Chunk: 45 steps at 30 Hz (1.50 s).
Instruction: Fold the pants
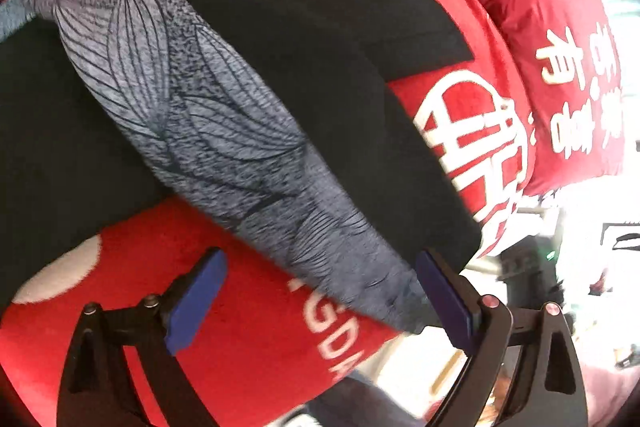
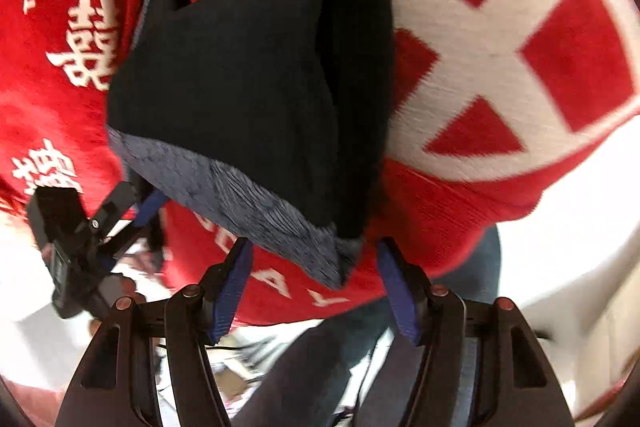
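Observation:
The pants point(image 1: 248, 75) are black with a grey leaf-patterned fleece inside and lie on a red blanket point(image 1: 240, 287). In the left wrist view my left gripper point(image 1: 320, 291) is open, and the grey turned-over band runs between its blue pads down to the right pad point(image 1: 444, 303). In the right wrist view a folded black corner of the pants point(image 2: 256, 91) with a grey hem point(image 2: 256, 211) hangs just ahead of my right gripper point(image 2: 316, 287), which is open. The left gripper also shows in the right wrist view point(image 2: 132, 211) at the hem's left end.
The red blanket with white characters point(image 2: 500, 47) covers the bed. A red pillow point(image 1: 560, 75) lies at the right in the left wrist view. The blanket's near edge point(image 2: 320, 307) drops off to the floor, where a person's jeans-clad legs point(image 2: 320, 367) stand.

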Motion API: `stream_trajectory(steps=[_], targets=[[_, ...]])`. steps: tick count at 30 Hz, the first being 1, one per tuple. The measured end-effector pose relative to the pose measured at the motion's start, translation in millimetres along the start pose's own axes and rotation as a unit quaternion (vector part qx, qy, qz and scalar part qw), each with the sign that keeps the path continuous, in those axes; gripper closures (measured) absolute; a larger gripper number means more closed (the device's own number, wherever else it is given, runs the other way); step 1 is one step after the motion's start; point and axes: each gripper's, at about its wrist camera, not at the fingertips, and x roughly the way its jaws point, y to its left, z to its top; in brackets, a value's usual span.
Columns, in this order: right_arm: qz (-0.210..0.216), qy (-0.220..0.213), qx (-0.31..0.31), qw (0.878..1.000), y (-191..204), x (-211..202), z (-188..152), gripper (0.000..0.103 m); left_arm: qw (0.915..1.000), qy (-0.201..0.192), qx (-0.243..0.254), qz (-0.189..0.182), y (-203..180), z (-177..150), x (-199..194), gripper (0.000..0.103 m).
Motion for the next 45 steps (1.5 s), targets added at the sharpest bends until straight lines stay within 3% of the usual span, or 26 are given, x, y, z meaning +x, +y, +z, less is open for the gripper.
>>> stream_trajectory(steps=[2, 4, 7, 10, 13, 14, 17, 20, 25, 30, 32, 34, 36, 38, 40, 42, 43, 44, 45], targets=[[0.041, 0.002, 0.006, 0.999, 10.5, 7.4, 0.4, 0.087, 0.9998, 0.002, -0.013, -0.012, -4.6, 9.0, -1.2, 0.008], [0.075, -0.009, -0.005, 0.997, 31.6, -5.9, 4.8, 0.087, 0.9998, -0.009, -0.014, -0.015, -11.0, 21.5, -11.5, 0.008], [0.107, -0.027, -0.058, 0.992, 82.1, -34.1, 27.5, 0.087, 0.9980, -0.063, 0.002, -0.010, -26.2, 50.7, -42.2, 0.008], [0.119, -0.061, -0.110, 0.985, 135.8, -67.0, 81.3, 0.087, 0.9929, -0.117, 0.022, 0.010, -37.6, 86.6, -69.7, 0.008], [0.096, -0.103, -0.117, 0.983, 168.4, -88.0, 136.9, 0.079, 0.9849, -0.159, 0.029, 0.062, -39.7, 115.6, -94.2, 0.008], [0.083, -0.122, -0.117, 0.982, 183.0, -94.1, 162.3, 0.071, 0.9809, -0.174, 0.032, 0.082, -39.4, 120.8, -103.0, 0.008], [0.059, -0.157, -0.140, 0.976, 211.9, -106.3, 195.9, 0.040, 0.9711, -0.198, 0.024, 0.131, -27.5, 124.7, -124.0, 0.008], [0.047, -0.170, -0.171, 0.969, 229.7, -113.3, 197.7, 0.035, 0.9663, -0.191, 0.002, 0.173, 1.5, 115.8, -128.3, 0.008], [-0.032, -0.143, -0.126, 0.981, 195.1, -78.8, 193.9, 0.035, 0.9528, -0.128, -0.069, 0.267, 61.7, 89.0, -90.1, 0.008], [-0.064, -0.142, -0.093, 0.983, 156.8, -54.2, 202.4, 0.046, 0.9459, -0.112, -0.137, 0.272, 101.2, 66.4, -73.1, 0.008], [-0.065, -0.147, -0.103, 0.982, 162.2, -52.3, 205.8, 0.048, 0.9432, -0.101, -0.142, 0.283, 108.1, 66.7, -65.6, 0.008], [-0.070, -0.141, -0.115, 0.981, 170.4, -53.9, 206.6, 0.058, 0.9424, -0.099, -0.145, 0.285, 108.5, 67.3, -64.2, 0.008], [-0.075, -0.146, -0.122, 0.979, 171.7, -61.8, 200.5, 0.058, 0.9441, -0.109, -0.142, 0.277, 103.8, 67.7, -67.9, 0.008], [-0.113, -0.164, -0.132, 0.971, 170.8, -69.8, 194.0, 0.057, 0.9442, -0.117, -0.133, 0.278, 97.5, 69.8, -69.4, 0.008], [-0.134, -0.176, -0.128, 0.967, 164.9, -73.4, 194.0, 0.046, 0.9449, -0.117, -0.131, 0.276, 95.9, 73.8, -67.1, 0.008], [-0.123, -0.176, -0.110, 0.970, 153.4, -71.8, 201.0, 0.044, 0.9461, -0.117, -0.140, 0.268, 97.4, 77.4, -63.1, 0.008], [-0.110, -0.175, -0.104, 0.973, 150.0, -69.4, 205.7, 0.046, 0.9460, -0.118, -0.144, 0.265, 97.8, 80.5, -60.7, 0.008], [-0.096, -0.171, -0.100, 0.975, 148.4, -64.8, 212.2, 0.063, 0.9454, -0.118, -0.148, 0.265, 97.4, 83.8, -58.7, 0.008], [-0.101, -0.164, -0.095, 0.977, 149.3, -62.7, 215.7, 0.090, 0.9456, -0.120, -0.150, 0.263, 95.8, 86.7, -57.9, 0.008]])
